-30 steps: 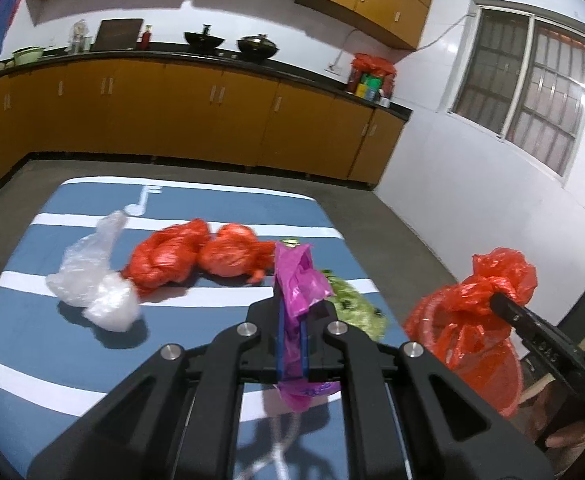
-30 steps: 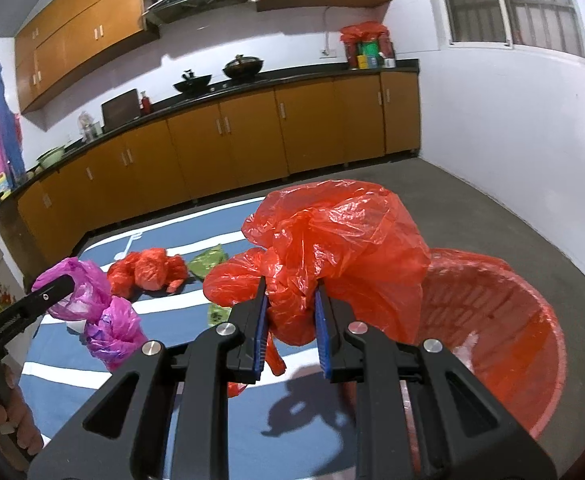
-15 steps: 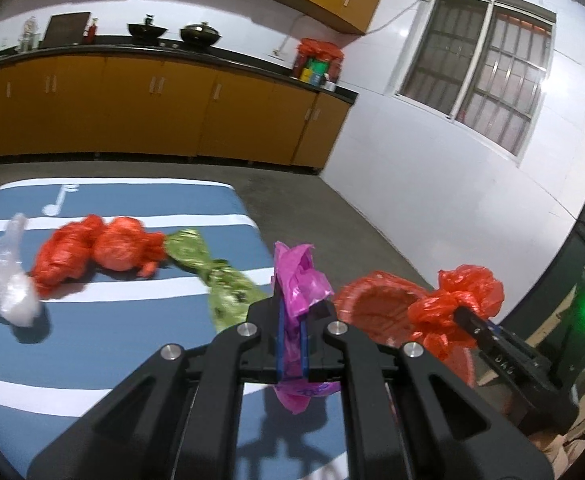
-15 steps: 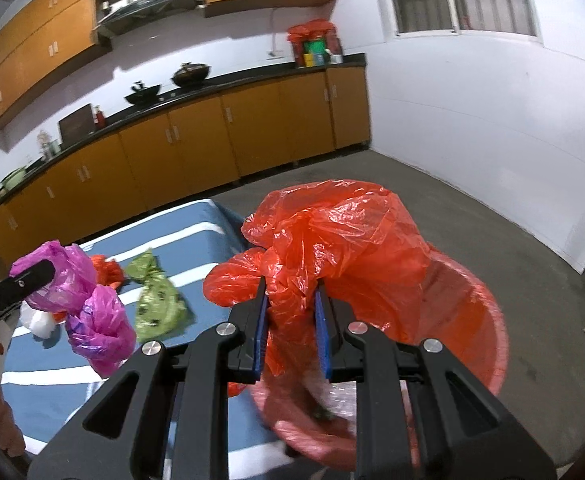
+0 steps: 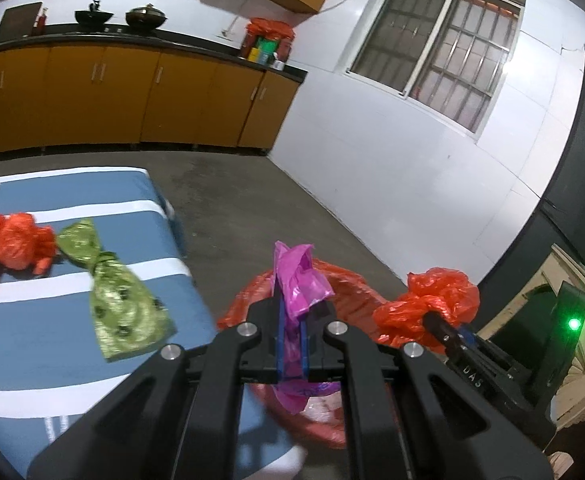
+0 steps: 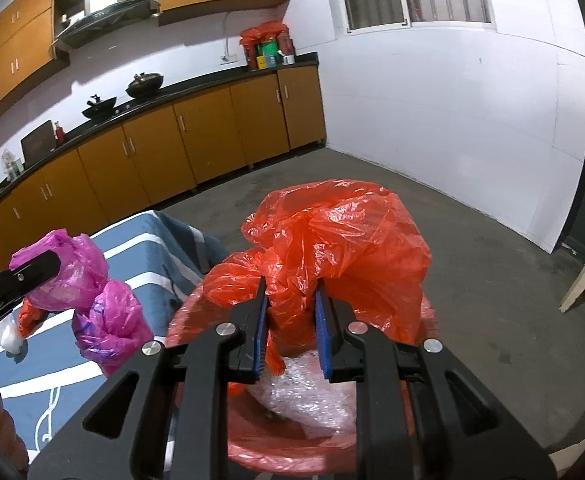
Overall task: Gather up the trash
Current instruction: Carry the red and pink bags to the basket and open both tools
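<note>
My left gripper point(image 5: 290, 316) is shut on a magenta plastic bag point(image 5: 298, 276) and holds it over the near rim of a red-lined bin point(image 5: 352, 292). The magenta bag also shows in the right wrist view point(image 6: 104, 312). My right gripper point(image 6: 291, 312) is shut on a red plastic bag point(image 6: 340, 240), held above the bin point(image 6: 292, 444); bubble wrap point(image 6: 304, 396) lies inside it. The red bag also shows in the left wrist view point(image 5: 432, 300). A green bag point(image 5: 116, 300) and red bags point(image 5: 8, 244) lie on the blue striped table point(image 5: 32, 340).
The table's right edge point(image 5: 188, 268) runs beside the bin. Orange kitchen cabinets point(image 5: 112, 100) line the back wall. Bare concrete floor point(image 6: 492, 280) lies beyond the bin. A dark device with a green light point(image 5: 570, 324) stands at the right.
Both grippers have swung right, off the table and over the bin, each still holding its bag. The right jaws stand a little wider on the red bag.
</note>
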Motion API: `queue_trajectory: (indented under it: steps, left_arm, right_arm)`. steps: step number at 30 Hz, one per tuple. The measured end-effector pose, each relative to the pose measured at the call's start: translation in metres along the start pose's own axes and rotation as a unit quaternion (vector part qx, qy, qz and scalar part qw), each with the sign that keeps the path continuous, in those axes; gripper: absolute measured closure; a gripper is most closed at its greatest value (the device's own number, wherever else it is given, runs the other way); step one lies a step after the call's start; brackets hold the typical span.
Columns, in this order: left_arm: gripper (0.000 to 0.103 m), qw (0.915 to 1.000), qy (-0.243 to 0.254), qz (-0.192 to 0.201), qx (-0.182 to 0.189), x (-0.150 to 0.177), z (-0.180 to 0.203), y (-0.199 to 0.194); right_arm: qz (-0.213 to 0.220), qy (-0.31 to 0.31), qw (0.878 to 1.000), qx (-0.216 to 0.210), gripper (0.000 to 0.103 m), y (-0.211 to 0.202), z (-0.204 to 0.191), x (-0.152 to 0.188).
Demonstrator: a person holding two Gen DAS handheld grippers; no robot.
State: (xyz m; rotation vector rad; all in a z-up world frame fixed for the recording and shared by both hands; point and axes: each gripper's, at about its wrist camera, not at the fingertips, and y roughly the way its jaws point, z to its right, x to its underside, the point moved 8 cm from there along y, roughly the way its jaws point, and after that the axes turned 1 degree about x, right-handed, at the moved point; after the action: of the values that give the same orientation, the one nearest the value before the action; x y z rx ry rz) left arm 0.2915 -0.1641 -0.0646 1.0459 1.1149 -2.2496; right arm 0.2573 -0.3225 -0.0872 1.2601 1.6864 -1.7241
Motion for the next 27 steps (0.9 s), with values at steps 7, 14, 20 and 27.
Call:
queue_trajectory:
  steps: [7,14,20,27]
  left_arm:
    - [0.096,0.9997,0.001,-0.017,0.016,0.004,0.016,0.021]
    - [0.096,0.9992,0.006,-0.030,0.027,0.007,0.029,0.037]
    - [0.090,0.9980,-0.002,-0.051,0.037,0.013,0.035,0.051]
    - [0.080,0.9969,-0.011,-0.067,0.040,0.022,0.027,0.056]
  right_arm:
    - [-0.001,0.008,1.000,0.012,0.082,-0.002,0.021,0.004]
    - [-0.004,0.016,1.000,0.017,0.082,0.000,0.025,0.003]
    - [-0.012,0.021,1.000,0.011,0.070,0.004,0.026,0.005]
    - [-0.015,0.021,1.000,0.012,0.060,0.004,0.026,0.008]
